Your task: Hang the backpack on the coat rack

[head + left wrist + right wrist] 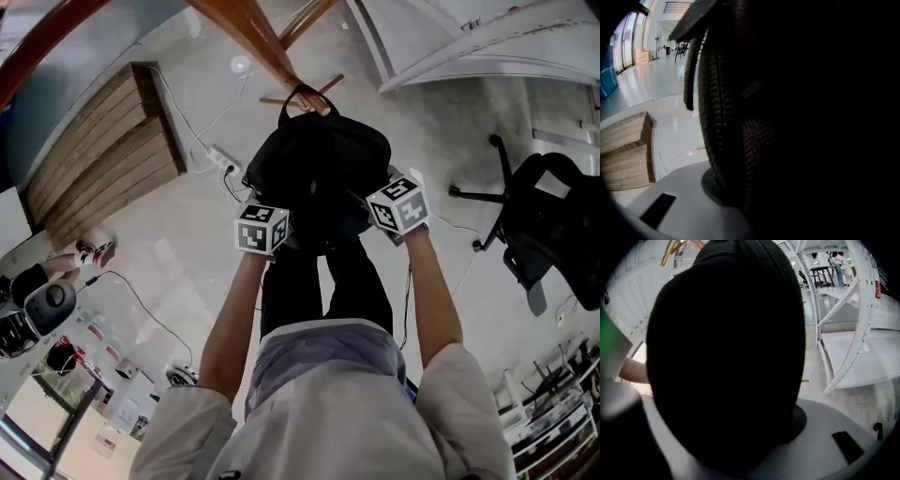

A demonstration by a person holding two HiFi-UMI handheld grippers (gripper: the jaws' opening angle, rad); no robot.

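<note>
A black backpack point(319, 173) hangs in front of me, between my two grippers. Its top loop point(302, 94) sits at a short wooden peg point(328, 84) of the coat rack point(246, 28) and seems hooked over it. My left gripper point(277, 239) grips the pack's lower left side and my right gripper point(384, 214) its lower right. In the left gripper view dark woven fabric point(787, 117) fills the frame against one pad point(712, 185). The right gripper view is also blocked by the pack point(726, 352), which rests on a pad point(801, 420).
A black office chair point(548, 225) stands at the right. At the left lies a slatted wooden platform point(103, 150), with a power strip and white cables point(220, 159) beside it. White shelving point(487, 37) stands at the far right. My legs are below the pack.
</note>
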